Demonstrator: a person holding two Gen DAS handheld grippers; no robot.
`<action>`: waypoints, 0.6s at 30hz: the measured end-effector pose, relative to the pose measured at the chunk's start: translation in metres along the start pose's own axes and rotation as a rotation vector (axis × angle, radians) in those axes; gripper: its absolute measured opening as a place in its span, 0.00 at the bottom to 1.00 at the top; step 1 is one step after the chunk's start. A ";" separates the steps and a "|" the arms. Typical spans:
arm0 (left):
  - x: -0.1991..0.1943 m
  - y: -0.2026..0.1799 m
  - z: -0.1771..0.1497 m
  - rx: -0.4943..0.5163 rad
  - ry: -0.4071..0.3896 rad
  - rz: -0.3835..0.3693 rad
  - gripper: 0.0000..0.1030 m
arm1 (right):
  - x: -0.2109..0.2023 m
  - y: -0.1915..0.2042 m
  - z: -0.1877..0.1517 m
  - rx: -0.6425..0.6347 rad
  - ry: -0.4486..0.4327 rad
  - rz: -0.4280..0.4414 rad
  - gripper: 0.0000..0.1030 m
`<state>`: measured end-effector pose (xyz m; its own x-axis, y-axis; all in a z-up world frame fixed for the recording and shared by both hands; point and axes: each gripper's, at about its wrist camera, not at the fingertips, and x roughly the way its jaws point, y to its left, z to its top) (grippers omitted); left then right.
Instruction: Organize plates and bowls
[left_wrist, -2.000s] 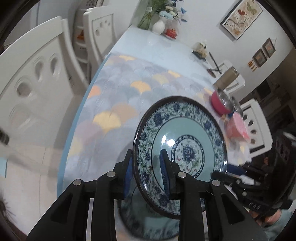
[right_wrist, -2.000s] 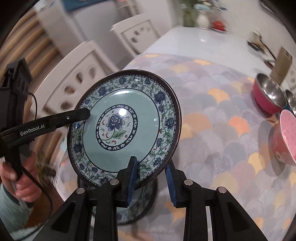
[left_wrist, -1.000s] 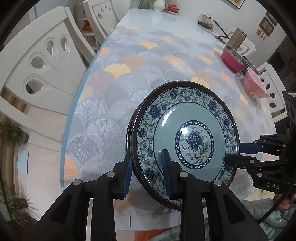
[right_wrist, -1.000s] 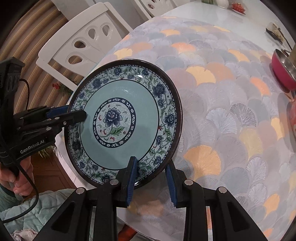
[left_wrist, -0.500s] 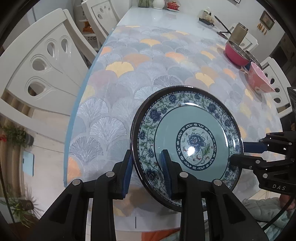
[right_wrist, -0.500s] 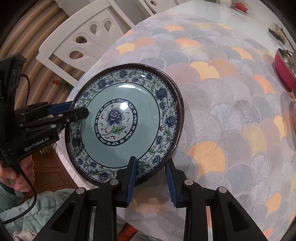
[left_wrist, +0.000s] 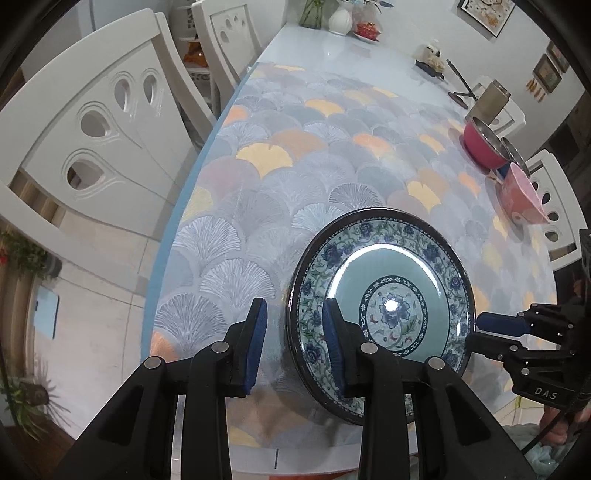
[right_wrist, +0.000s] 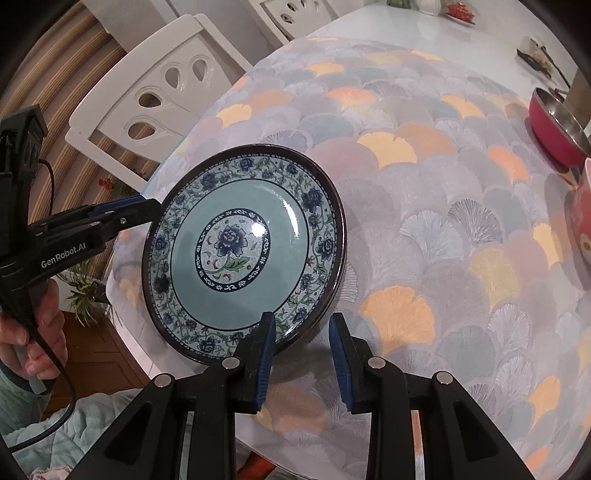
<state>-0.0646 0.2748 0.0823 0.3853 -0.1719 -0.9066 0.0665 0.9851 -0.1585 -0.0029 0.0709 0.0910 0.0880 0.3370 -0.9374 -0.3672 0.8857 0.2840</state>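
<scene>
A teal plate with a blue floral rim (left_wrist: 384, 306) (right_wrist: 243, 247) lies on the patterned tablecloth near the table's front edge. My left gripper (left_wrist: 293, 336) is open, its jaws standing on either side of the plate's left rim. My right gripper (right_wrist: 301, 349) is open, its jaws spread around the plate's near rim. Each gripper shows in the other's view, the right one (left_wrist: 517, 328) at the plate's right edge and the left one (right_wrist: 92, 221) at its left edge. A red metal bowl (left_wrist: 484, 144) and a pink bowl (left_wrist: 521, 195) stand at the far right.
White chairs (left_wrist: 103, 122) (right_wrist: 155, 96) stand along the table's left side. A vase with flowers (left_wrist: 340, 18), a small red dish and a metal cup (left_wrist: 491, 99) stand at the far end. The table edge (left_wrist: 162, 251) is close on the left.
Both grippers carried the plate down from a tilted hold and laid it on the cloth. Both sets of jaws have now opened off its rim.
</scene>
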 end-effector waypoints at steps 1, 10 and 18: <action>-0.001 -0.001 0.002 0.001 -0.003 -0.005 0.27 | 0.000 -0.001 0.000 0.003 0.000 0.000 0.29; -0.015 -0.029 0.047 0.077 -0.092 -0.050 0.35 | -0.023 -0.022 0.007 0.061 -0.051 -0.027 0.29; -0.009 -0.100 0.111 0.078 -0.109 -0.311 0.48 | -0.071 -0.112 -0.007 0.391 -0.178 0.031 0.58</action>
<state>0.0275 0.1778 0.1494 0.4312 -0.4670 -0.7720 0.2647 0.8835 -0.3865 0.0256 -0.0542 0.1247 0.2535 0.3845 -0.8877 0.0040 0.9172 0.3984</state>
